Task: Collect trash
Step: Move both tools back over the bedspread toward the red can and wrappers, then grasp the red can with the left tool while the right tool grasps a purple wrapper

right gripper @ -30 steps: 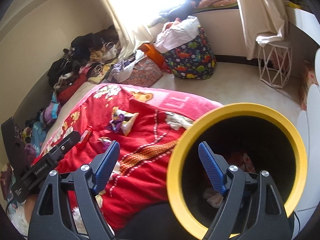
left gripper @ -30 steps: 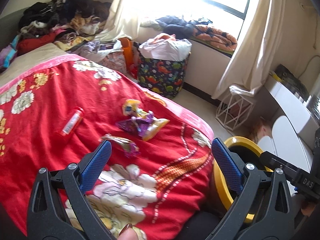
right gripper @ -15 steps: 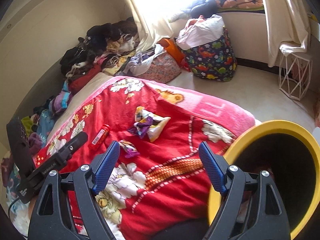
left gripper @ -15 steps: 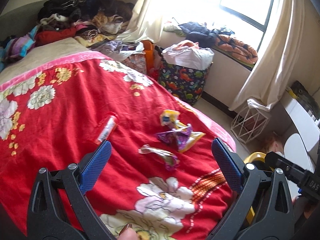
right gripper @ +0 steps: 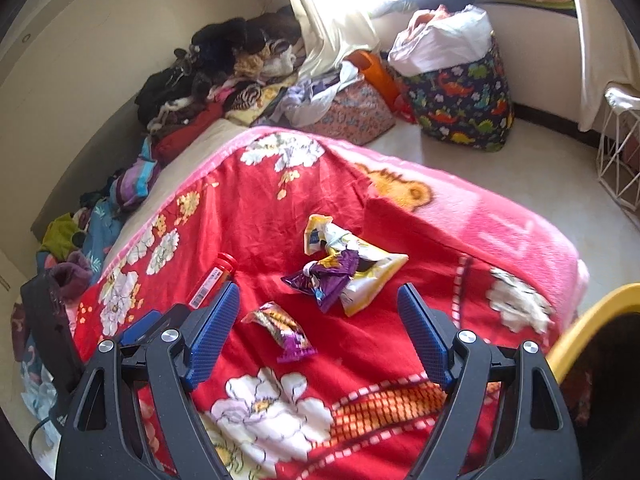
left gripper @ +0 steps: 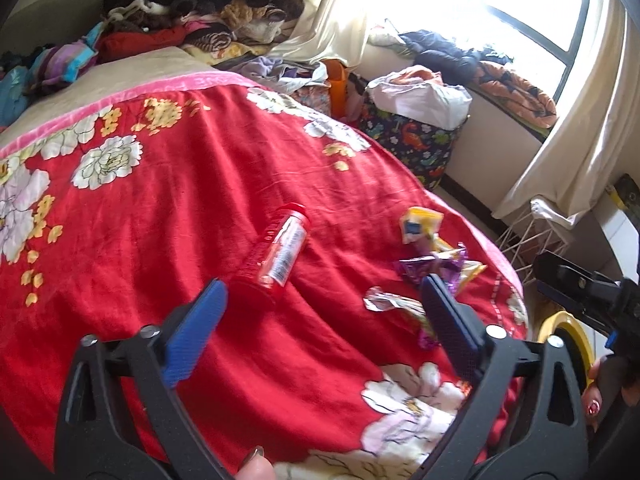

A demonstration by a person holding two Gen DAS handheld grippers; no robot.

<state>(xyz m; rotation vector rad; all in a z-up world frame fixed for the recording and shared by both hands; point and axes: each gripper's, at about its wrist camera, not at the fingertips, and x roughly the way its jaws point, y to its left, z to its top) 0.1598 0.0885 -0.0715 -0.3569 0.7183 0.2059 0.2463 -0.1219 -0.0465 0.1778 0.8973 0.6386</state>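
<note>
On the red flowered blanket [left gripper: 168, 208] lies a clear bottle with a red cap [left gripper: 282, 250]. To its right are a crumpled yellow and purple wrapper bundle [left gripper: 434, 258] and a small foil wrapper [left gripper: 390, 303]. My left gripper [left gripper: 322, 292] hovers just short of the bottle, its jaws closing with nothing pressed between the pads. My right gripper [right gripper: 318, 296] hangs open above the small wrapper [right gripper: 285, 330], and the wrapper bundle [right gripper: 348, 268] lies just beyond it. The bottle [right gripper: 212, 280] is partly hidden behind its left finger. The yellow-rimmed bin [right gripper: 592, 312] stands at the right.
A dinosaur-print bag [right gripper: 460, 100] stuffed with laundry and a patterned bag [right gripper: 352, 108] stand on the floor past the bed. Clothes [left gripper: 200, 8] are heaped at the bed's far end. A white wire stand [right gripper: 620, 152] sits by the curtain. A person's fingers show at the lower edges.
Both views have swung left, away from the yellow bin and over the bed. The bottle and wrappers are now closer. The left jaws stand a little narrower.
</note>
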